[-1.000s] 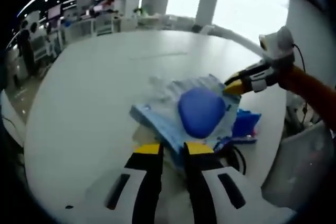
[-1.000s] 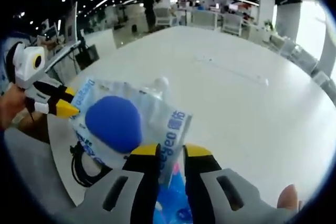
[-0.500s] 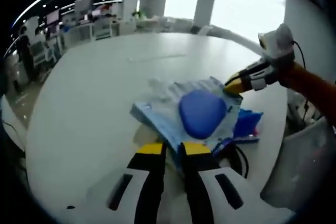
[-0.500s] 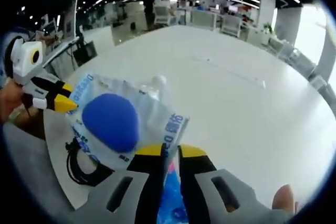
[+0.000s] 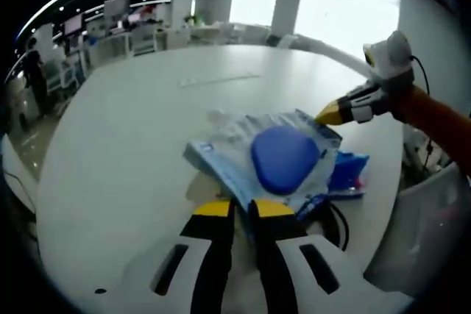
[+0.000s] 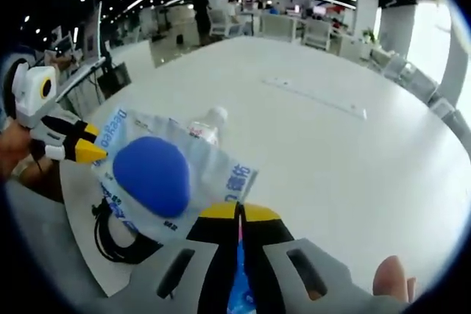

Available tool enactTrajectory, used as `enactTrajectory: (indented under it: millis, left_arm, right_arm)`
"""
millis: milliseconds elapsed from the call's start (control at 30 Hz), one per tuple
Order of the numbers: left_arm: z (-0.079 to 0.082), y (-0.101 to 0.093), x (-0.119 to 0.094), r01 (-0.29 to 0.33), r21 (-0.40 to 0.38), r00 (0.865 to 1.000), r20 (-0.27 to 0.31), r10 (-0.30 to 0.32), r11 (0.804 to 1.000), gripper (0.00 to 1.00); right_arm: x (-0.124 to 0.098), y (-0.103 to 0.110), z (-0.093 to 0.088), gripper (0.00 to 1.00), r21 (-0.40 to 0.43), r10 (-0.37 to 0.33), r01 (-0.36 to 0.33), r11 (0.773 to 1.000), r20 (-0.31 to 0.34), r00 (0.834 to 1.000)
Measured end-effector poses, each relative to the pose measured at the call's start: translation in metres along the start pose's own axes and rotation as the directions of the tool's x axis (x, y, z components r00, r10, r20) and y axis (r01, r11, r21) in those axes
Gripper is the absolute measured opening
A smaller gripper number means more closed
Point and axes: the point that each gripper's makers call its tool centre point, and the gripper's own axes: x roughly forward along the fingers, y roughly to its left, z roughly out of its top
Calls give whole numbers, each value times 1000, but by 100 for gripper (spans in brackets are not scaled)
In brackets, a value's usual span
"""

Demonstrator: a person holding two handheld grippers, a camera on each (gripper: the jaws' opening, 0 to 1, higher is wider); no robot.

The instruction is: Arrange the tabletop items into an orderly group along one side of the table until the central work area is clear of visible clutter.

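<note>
Broad white round tabletop [image 6: 353, 152], mostly bare across the middle. Near one edge: clear plastic pouch [image 5: 243, 154] with a blue pad [image 5: 283, 158] inside, blue packet [image 5: 346, 170] partly under it, coiled black cable [image 6: 110, 234] at the rim, clear bottle [image 6: 207, 123] lying behind the pouch. Farther off, a thin flat strip [image 6: 315, 98].

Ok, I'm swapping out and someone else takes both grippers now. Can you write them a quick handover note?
Left gripper: shut on the near edge of the clear packet with the blue pad.
Right gripper: jaws closed at the packet's opposite edge.
The packet sits near the table's edge over a blue wrapper and a black cable; a plastic bottle lies behind it.
Done: items look gathered at this side.
Left: set the packet down tidily, straighten the group.
</note>
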Motion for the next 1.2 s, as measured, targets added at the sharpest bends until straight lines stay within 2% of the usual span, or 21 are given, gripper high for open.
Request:
enactTrajectory:
  millis: [300,667,967,1200]
  left_arm:
    - [4,1,-3,-8,-3,1000,5,8,1000,0]
    - [8,-1,-6,-9,-4,1000,11,9,1000,0]
    - [32,-7,-12,-9,31,999,44,8,999,0]
    - [48,-21,-2,12,68,999,49,-15,998,0]
  right_arm:
    - [-5,2,3,1,18,4,-4,1000,21,1000]
    - [-11,2,11,1,12,0,0,1000,47,999]
    - [-26,-7,20,1,18,-19,18,1000,81,997]
    - [-40,-26,23,1,35,-53,50,998,104,993]
